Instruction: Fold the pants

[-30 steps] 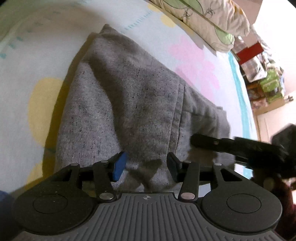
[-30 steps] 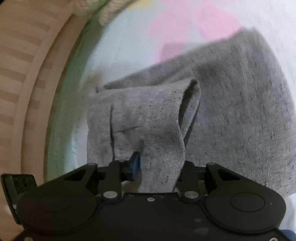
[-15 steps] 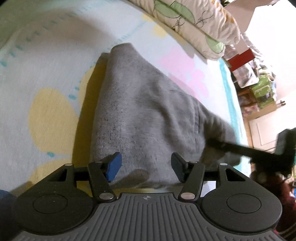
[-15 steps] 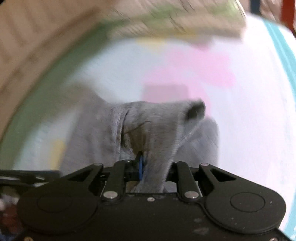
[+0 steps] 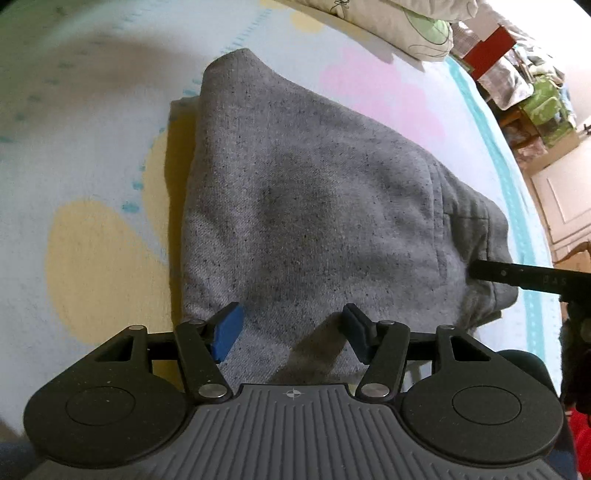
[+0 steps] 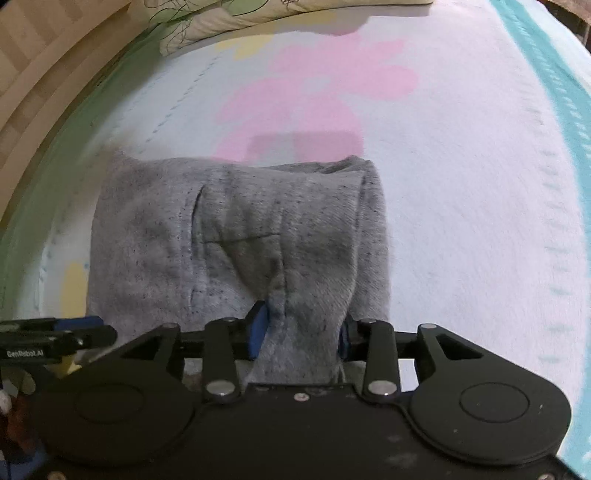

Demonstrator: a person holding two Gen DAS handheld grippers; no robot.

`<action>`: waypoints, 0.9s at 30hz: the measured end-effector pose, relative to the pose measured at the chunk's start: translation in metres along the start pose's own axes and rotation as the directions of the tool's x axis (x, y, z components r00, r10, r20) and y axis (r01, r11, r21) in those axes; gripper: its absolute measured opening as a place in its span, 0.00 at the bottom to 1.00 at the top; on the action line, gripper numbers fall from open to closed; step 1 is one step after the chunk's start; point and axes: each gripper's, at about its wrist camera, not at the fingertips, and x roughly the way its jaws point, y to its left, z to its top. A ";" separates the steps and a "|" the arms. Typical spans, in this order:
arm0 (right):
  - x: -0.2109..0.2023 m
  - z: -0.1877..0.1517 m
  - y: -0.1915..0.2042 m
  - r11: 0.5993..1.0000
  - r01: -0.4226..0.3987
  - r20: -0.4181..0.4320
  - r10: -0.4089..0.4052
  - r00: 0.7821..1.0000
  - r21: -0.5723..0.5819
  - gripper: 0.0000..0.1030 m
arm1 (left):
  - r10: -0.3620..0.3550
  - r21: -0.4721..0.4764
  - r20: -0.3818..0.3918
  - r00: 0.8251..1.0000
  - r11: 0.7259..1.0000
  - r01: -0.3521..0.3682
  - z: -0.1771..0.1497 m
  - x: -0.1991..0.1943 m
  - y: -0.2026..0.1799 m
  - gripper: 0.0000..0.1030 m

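Note:
The grey pants (image 5: 314, 203) lie folded in a thick stack on the flower-print bed sheet (image 5: 92, 240). My left gripper (image 5: 291, 317) is open over the stack's near edge, and its blue pads touch no cloth. In the right wrist view the pants (image 6: 221, 229) show a pocket seam on top. The right gripper (image 6: 303, 325) has its jaws opening, with a bunched fold of the grey cloth still between the pads. One right finger (image 5: 517, 277) reaches in at the stack's right end. The left gripper's fingers (image 6: 55, 336) show at the lower left of the right wrist view.
A floral pillow (image 5: 406, 29) lies at the head of the bed, also seen as the pillow (image 6: 221, 14) in the right view. Wooden panelling (image 6: 37, 74) runs along the left. Cluttered boxes and bags (image 5: 535, 92) stand beyond the bed's teal edge (image 5: 517, 192).
The right gripper carried the held fold over and down onto the stack, then its jaws widened around the cloth. The left jaws spread wider and the pants now lie flatter.

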 end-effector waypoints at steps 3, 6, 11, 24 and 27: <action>-0.018 0.000 0.000 1.000 0.027 0.034 -0.027 0.999 -0.006 0.42 | 0.006 -0.003 0.019 1.000 1.000 -0.006 0.002 -0.011 -0.001 0.56; -0.049 0.002 0.003 0.999 0.049 0.150 -0.046 0.988 -0.014 0.42 | 0.001 0.000 0.060 0.998 1.000 -0.001 0.006 -0.021 -0.006 0.56; -0.058 0.019 0.010 0.999 0.009 0.260 -0.001 0.966 -0.032 0.16 | -0.025 0.020 0.099 0.995 1.000 0.023 0.029 -0.018 -0.025 0.57; 0.009 0.031 -0.010 0.996 0.009 0.129 -0.020 0.991 0.087 0.12 | 0.017 0.105 0.040 0.999 0.994 -0.021 0.066 0.042 -0.067 0.60; 0.007 0.026 -0.009 0.999 0.016 0.140 -0.023 0.990 0.050 0.12 | 0.032 0.127 0.037 0.999 0.991 -0.036 0.063 0.051 -0.071 0.69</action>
